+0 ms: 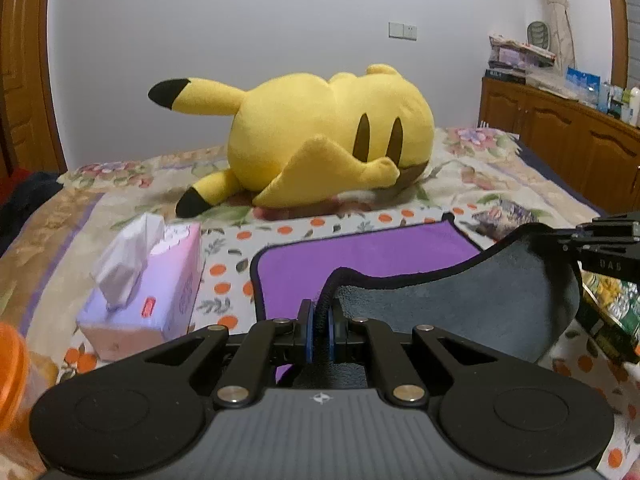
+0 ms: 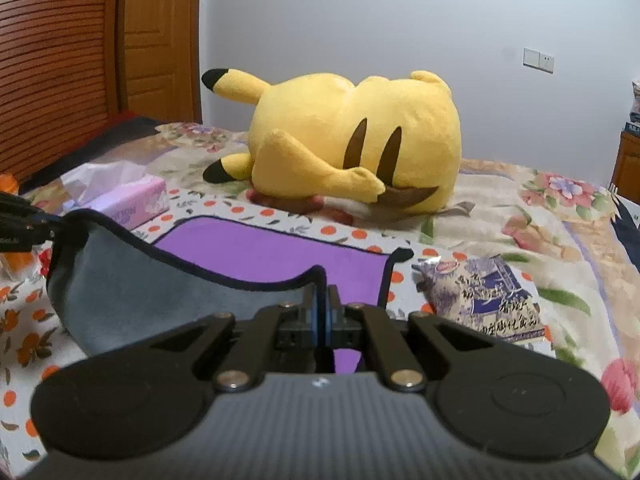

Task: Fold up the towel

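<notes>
The towel (image 1: pixel 360 264) is purple on one face and grey on the other, with a black hem. Its far part lies flat on the bed, purple side up. Its near edge is lifted, grey side (image 1: pixel 460 304) toward me. My left gripper (image 1: pixel 320 316) is shut on the near left corner of the hem. My right gripper (image 2: pixel 322 304) is shut on the near right corner; the towel (image 2: pixel 260 252) hangs between them in a sagging curve. The right gripper also shows at the right edge of the left wrist view (image 1: pixel 600 248). The left gripper shows at the left edge of the right wrist view (image 2: pixel 20 228).
A big yellow plush toy (image 1: pixel 320 140) lies on the floral bedspread (image 1: pixel 500 184) just beyond the towel. A pink tissue box (image 1: pixel 148 292) stands to the left. A snack packet (image 2: pixel 488 296) lies to the right. An orange object (image 1: pixel 10 368) is at the near left. Wooden cabinets (image 1: pixel 568 136) line the right wall.
</notes>
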Demonstrator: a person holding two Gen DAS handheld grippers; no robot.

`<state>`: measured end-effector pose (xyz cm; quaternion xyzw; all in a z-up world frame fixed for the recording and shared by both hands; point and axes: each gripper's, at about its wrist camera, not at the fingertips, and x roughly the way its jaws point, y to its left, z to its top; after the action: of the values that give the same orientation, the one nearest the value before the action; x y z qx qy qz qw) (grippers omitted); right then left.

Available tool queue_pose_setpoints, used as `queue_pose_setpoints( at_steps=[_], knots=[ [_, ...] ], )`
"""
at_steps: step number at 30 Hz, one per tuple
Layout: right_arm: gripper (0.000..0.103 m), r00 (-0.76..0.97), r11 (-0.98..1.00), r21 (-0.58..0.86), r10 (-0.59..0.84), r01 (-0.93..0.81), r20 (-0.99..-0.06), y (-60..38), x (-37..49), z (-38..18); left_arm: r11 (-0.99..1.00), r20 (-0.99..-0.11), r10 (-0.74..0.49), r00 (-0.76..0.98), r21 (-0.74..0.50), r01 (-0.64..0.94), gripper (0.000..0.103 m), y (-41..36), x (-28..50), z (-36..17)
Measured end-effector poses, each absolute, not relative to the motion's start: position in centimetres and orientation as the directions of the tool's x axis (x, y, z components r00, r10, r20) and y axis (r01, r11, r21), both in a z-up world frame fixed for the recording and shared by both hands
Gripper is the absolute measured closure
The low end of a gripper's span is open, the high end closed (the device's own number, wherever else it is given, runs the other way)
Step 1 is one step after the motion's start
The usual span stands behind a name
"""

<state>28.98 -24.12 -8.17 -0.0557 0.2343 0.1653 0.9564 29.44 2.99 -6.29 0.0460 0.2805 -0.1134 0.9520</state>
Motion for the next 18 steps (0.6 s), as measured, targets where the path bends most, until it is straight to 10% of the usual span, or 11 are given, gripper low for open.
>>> queue_pose_setpoints(
  at_steps=[18],
  knots=[
    [0.099,0.861,0.945,-0.043,0.275,-0.323,-0.428,-24.0,31.8,-6.5,0.97,-0.545,-0.178,0.819,0.042,0.239,0.095,2.4,34.7,-4.9]
  ],
)
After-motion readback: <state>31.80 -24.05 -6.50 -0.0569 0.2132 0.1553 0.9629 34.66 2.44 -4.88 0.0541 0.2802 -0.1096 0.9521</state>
